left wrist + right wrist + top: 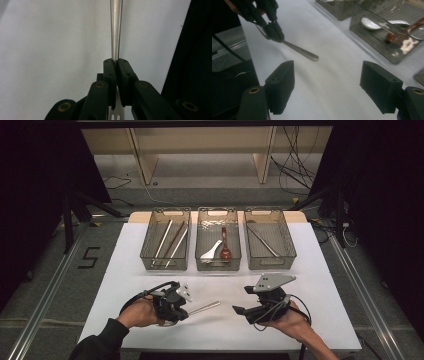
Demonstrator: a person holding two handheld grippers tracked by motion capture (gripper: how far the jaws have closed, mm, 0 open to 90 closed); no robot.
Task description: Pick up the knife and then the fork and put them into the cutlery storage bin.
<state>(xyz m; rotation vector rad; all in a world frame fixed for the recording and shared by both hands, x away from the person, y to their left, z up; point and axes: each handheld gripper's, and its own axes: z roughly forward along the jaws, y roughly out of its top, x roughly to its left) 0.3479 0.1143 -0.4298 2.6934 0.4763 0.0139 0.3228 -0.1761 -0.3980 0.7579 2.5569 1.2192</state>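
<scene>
- Near the front of the white table point(125, 285): left gripper point(186, 312) pinching a metal utensil point(204, 307) by one end, jaws pressed together on it, handle pointing toward the table's middle.
- From the left gripper view: utensil point(116, 27) running straight up out of the closed pads, white prongs peeking below them, so probably a fork gripped at the tine end; cannot confirm.
- From the right gripper view: same utensil point(300, 51) seeming to hang just clear of the table, free end near the middle.
- To the right: right gripper point(239, 310) idle, jaws spread wide, nothing between them, resting low near the table's front.
- Judged step: sorting cutlery into the trays, carry stage, piece lifted and not yet placed.
- Behind, side by side: left tray point(150, 262) with long sticks, likely chopsticks; middle tray point(200, 265) with spoons; right tray point(290, 260) with one slim metal piece.
- Likely next: raise higher, travel back over a tray rim, probably the right tray, then lower and let go.
- Calls for: enough height to clear the near wall; long handle kept lengthwise with the narrow tray.
- Open room: bare table between grippers and trays; right gripper close to the handle's tip, worth keeping apart; table's front edge just behind both hands.
</scene>
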